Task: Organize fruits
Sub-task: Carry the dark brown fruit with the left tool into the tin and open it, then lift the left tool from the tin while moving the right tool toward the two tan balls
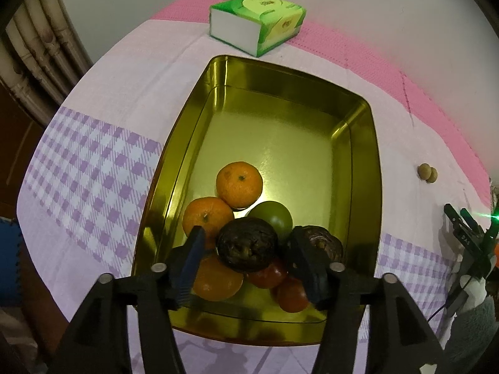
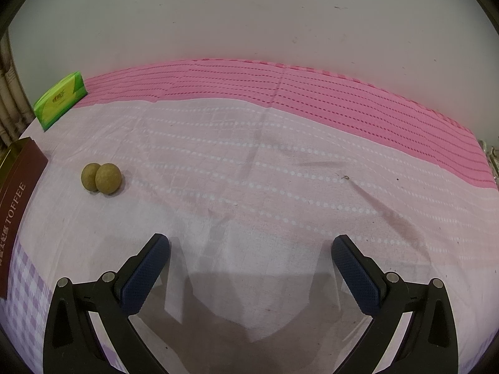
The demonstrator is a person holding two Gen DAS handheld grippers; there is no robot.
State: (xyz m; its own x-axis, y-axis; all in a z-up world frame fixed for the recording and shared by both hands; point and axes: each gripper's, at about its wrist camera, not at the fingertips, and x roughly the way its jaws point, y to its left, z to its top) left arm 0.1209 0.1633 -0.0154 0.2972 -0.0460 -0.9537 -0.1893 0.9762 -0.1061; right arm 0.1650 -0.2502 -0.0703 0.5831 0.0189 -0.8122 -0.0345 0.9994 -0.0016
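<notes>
the word "toffee" can be read in pale capital letters on the dark red side of the tin [image 2: 18, 205] at the left edge of the right wrist view — it runs sideways along the wall. some smaller pale characters stand before it, too small to read. the green tissue pack [image 2: 60, 101] has a printed logo on its face – it is blurred and cannot be read.

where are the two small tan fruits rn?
The two small tan fruits lie touching on the cloth outside the gold tin, to its right in the left wrist view; far left in the right wrist view.
</notes>
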